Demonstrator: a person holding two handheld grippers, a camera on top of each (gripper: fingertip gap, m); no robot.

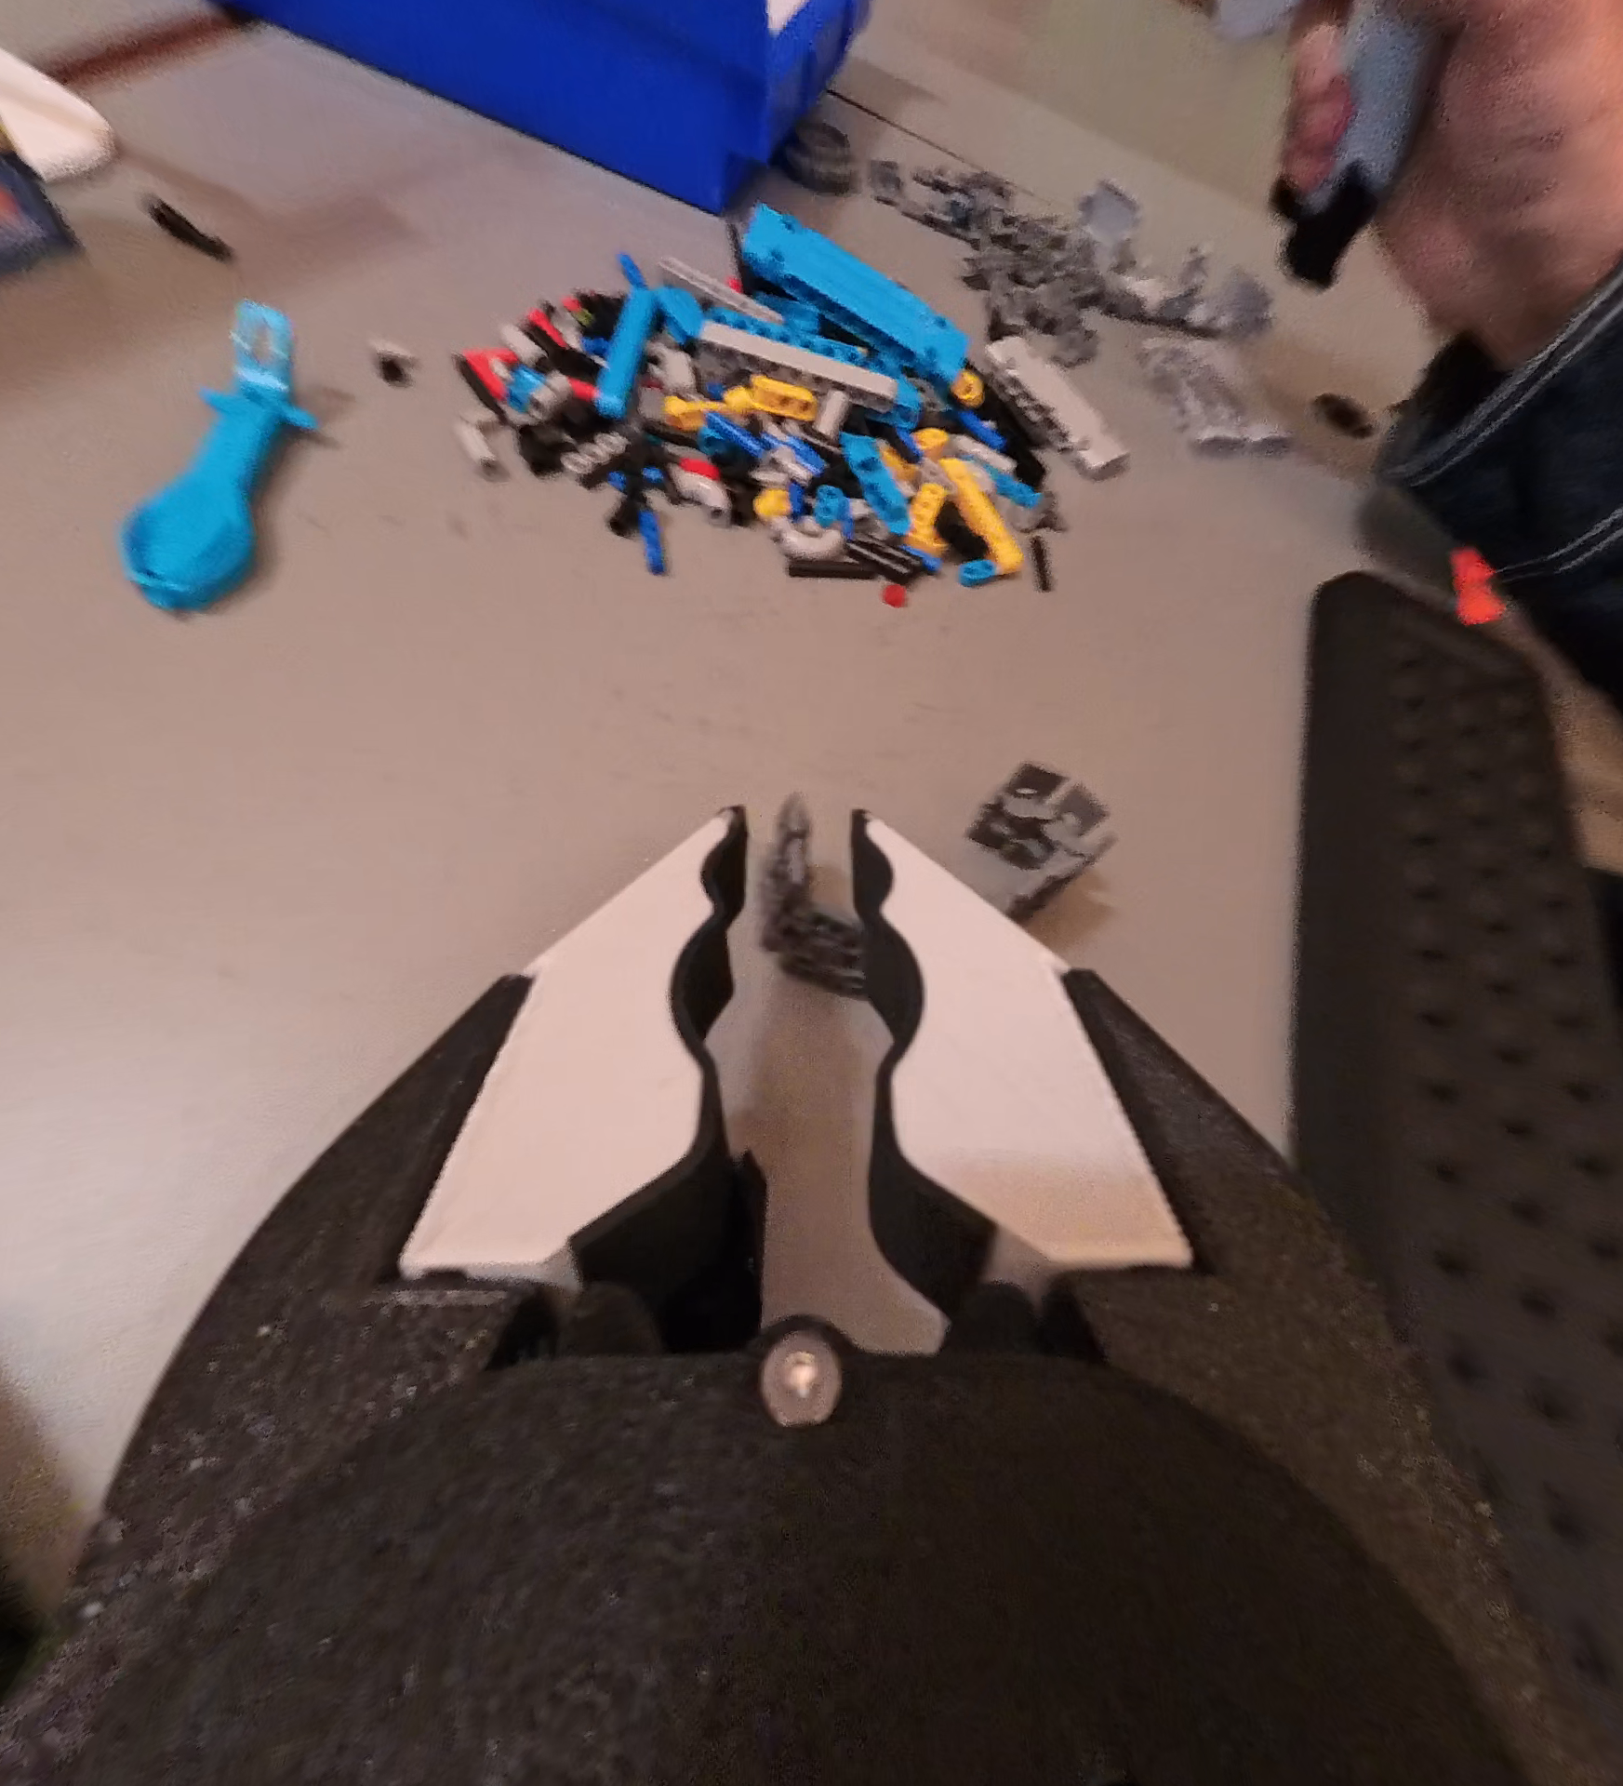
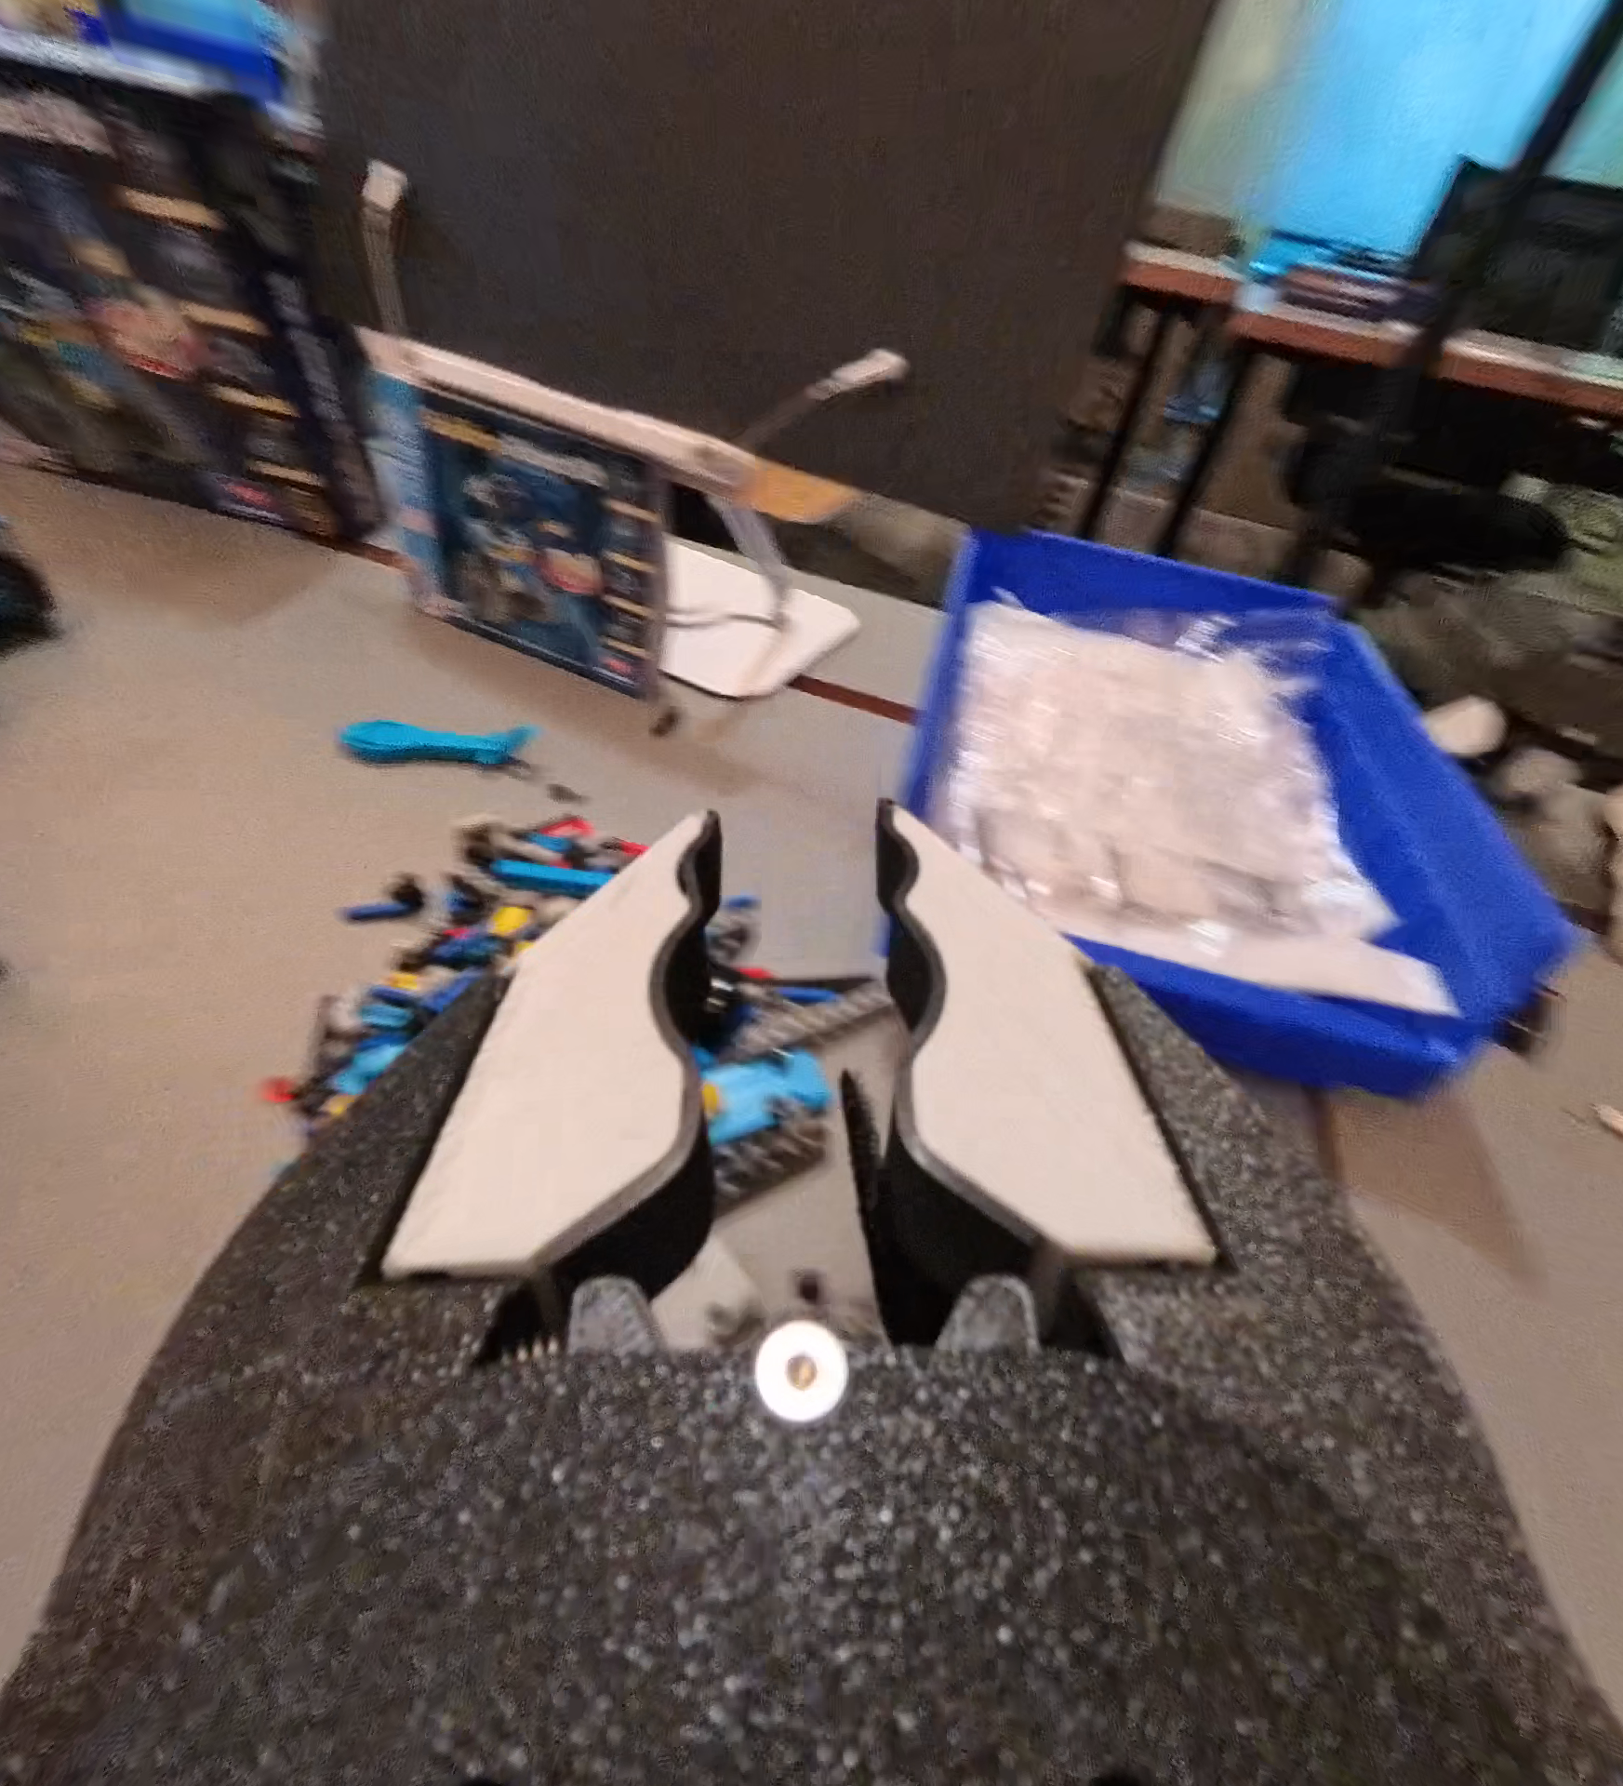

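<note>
Far left of the left claw: a turquoise moulded piece is lying flat on the grey table, well apart from the fingers.
Ahead of the left claw: a heap of blue, yellow, black and grey building bricks is sitting beyond the fingertips, with a blue bin standing behind it.
Left claw: the left gripper is hovering low over the table, its white-faced fingers standing slightly apart; a small dark grey linked piece is lying in the gap, and whether the pads are touching it cannot be told through the blur.
Just right of the left claw: a small dark grey block assembly is resting on the table near the right fingertip.
Far right of the left claw: a black perforated panel is rising beside a person's striped sleeve.
Left of the right claw: a printed box is standing upright at the back, the turquoise piece lying in front of it.
Right claw: the right gripper is hanging spread and empty above the brick heap, which is showing beneath and between its fingers.
Right of the right claw: the blue bin is holding clear plastic bags.
</note>
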